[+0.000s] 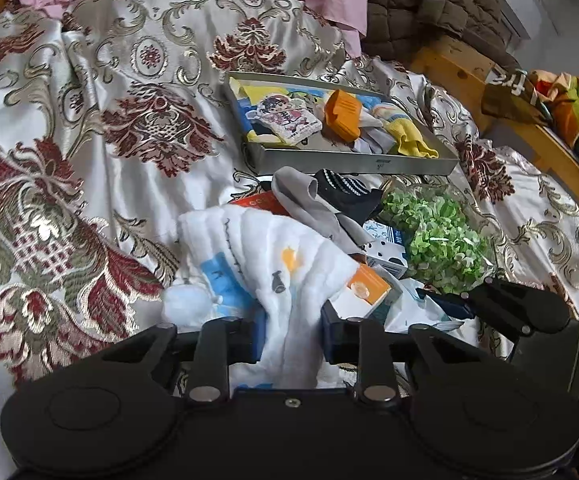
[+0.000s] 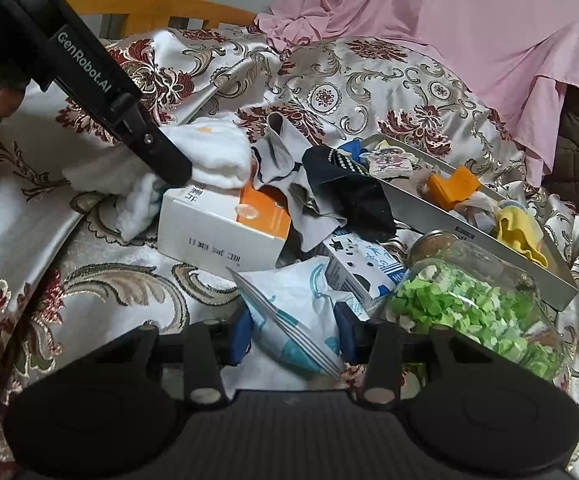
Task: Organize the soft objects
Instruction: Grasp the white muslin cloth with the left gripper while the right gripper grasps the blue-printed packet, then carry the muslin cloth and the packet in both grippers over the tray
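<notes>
My left gripper (image 1: 291,332) is shut on a white towel (image 1: 273,256) with blue and orange prints, which bunches up between the pads. From the right wrist view its finger lies across the towel (image 2: 213,152). My right gripper (image 2: 293,332) is shut on a white and teal packet (image 2: 289,300). A grey sock (image 1: 301,200) and a black sock (image 1: 345,192) lie on the pile in front of the metal tray (image 1: 349,164). The tray holds an orange item (image 1: 343,114), a yellow sock (image 1: 409,140) and a printed cloth.
A glass jar of green bits (image 2: 469,304), a white and orange box (image 2: 217,228) and a small cow-print carton (image 2: 365,268) sit in the pile on the floral bedspread (image 1: 89,160). Pink cloth (image 2: 449,20), a brown quilted jacket (image 1: 429,4) and the wooden bed frame (image 1: 457,64) lie behind.
</notes>
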Tool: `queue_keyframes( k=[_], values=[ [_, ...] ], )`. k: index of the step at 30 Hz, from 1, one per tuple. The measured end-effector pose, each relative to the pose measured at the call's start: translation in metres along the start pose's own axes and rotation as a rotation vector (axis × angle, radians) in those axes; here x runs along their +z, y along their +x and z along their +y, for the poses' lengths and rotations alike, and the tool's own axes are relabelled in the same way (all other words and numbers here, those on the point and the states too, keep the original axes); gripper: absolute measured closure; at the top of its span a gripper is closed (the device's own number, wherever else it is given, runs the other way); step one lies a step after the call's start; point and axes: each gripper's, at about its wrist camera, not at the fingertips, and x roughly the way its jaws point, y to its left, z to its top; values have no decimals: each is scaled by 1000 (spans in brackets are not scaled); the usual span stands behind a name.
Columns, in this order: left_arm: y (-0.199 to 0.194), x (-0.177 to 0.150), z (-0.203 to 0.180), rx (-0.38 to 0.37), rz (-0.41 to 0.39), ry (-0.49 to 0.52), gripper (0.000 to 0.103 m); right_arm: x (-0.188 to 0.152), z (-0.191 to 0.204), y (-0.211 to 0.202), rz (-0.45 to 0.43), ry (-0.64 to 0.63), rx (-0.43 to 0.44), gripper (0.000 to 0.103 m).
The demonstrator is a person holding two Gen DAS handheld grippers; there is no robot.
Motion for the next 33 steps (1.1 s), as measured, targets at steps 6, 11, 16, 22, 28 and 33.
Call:
queue_keyframes(
  k=[6, 11, 16, 22, 28, 33],
  values=[
    [-18, -3, -2, -62, -47, -55, 77, 0, 0, -17, -18, 20, -11, 56],
    [-31, -9, -15, -97, -84, -43, 77, 2, 1, -37, -54, 22, -27, 56],
    [-47, -14, -29, -171, -137, -34, 77, 7, 0, -57, -93, 29, -40, 56],
    [-58, -18, -42, -234, -190, -14, 77, 14, -9, -79, -142, 53, -71, 56],
    [-62, -2, -47, -239, -244, -16, 77, 22, -25, -95, -188, 73, -119, 55],
    [-54, 33, -52, -244, -298, -20, 77, 38, -54, -94, -207, 92, -150, 55]
  ],
)
